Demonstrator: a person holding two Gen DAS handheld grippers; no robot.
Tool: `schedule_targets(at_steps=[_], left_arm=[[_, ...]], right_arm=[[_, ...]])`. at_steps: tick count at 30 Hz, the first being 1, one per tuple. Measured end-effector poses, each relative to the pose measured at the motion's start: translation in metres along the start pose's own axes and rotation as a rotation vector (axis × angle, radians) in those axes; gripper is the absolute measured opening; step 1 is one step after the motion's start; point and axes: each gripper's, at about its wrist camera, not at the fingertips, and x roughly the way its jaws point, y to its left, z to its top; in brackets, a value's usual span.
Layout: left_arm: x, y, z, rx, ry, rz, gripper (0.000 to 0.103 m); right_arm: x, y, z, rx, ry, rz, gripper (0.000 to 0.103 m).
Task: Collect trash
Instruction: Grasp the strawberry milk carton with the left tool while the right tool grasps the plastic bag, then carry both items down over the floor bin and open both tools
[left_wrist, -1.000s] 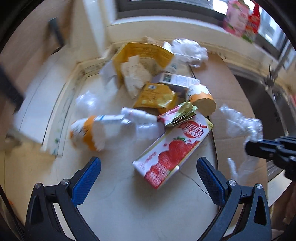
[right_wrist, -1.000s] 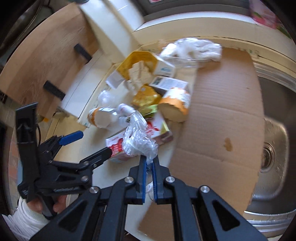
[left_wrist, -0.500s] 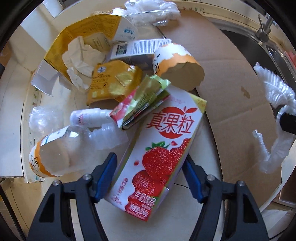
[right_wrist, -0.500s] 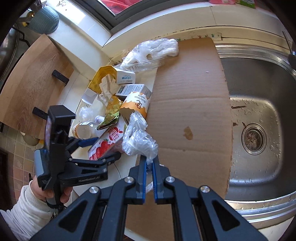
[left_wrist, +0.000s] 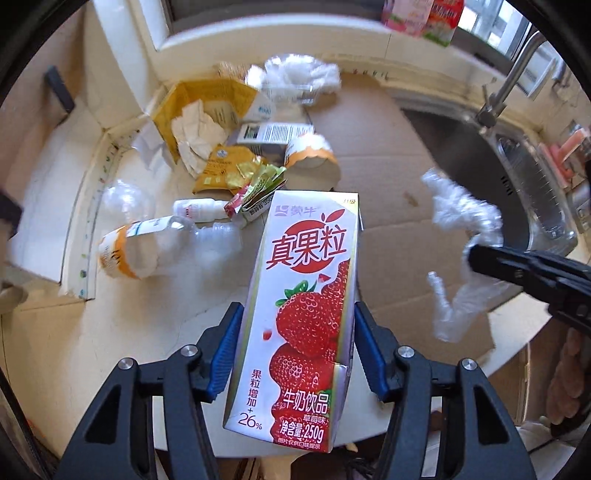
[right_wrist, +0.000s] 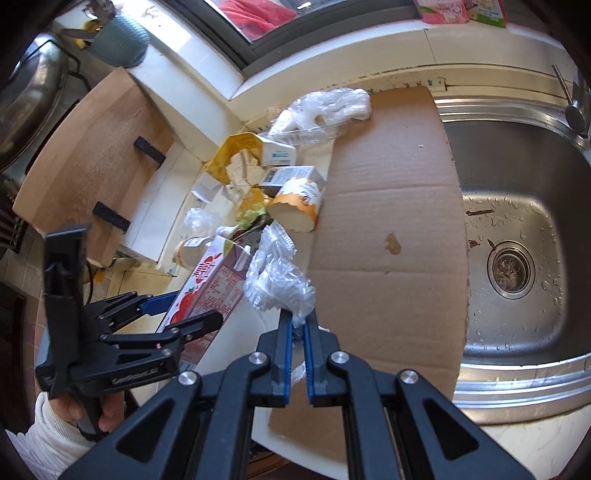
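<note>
A strawberry milk carton (left_wrist: 306, 280) stands upright between the blue pads of my left gripper (left_wrist: 295, 321), lifted off the pale counter. The jaws are closing and both pads press its sides. In the right wrist view the same carton (right_wrist: 210, 284) shows at the left in the left gripper (right_wrist: 184, 310), which a hand in a white sleeve holds. My right gripper (right_wrist: 298, 321) is shut on a crumpled clear plastic wrap (right_wrist: 277, 284) above the edge of the cardboard. The wrap (left_wrist: 465, 221) also hangs at the right of the left wrist view.
A pile of trash lies on the counter: a clear bottle (left_wrist: 147, 247), a yellow box (left_wrist: 207, 103) with crumpled paper, a paper cup (left_wrist: 314, 158), wrappers and a white plastic bag (right_wrist: 328, 103). A cardboard sheet (right_wrist: 388, 240) borders the steel sink (right_wrist: 517, 177). A wooden board (right_wrist: 85, 177) lies left.
The left jaws went from wide open over the pile to closed around the carton, and lifted it off the counter. The right gripper drifted towards the sink, still holding the plastic wrap.
</note>
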Motion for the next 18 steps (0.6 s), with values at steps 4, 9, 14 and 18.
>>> schedule_targets(at_steps=[4,9,14,18], left_arm=[[-0.043,-0.009,-0.015,-0.026,-0.090,-0.033,0.057],[-0.110,-0.017,-0.067,-0.033,-0.254,-0.054,0.057],[-0.153,-0.007,-0.138,-0.117,-0.352,-0.049,0.057],[-0.163,0.001,-0.193,-0.188,-0.365,-0.042,0.057]], right_arm=[[-0.016,0.025,-0.022,-0.047,-0.031,0.007,0.006],[-0.036,0.057,-0.056,-0.084,-0.054,0.017,0.006],[-0.052,0.091,-0.105,-0.111,-0.053,0.029,0.005],[-0.053,0.106,-0.150,-0.113,-0.013,0.032,0.005]])
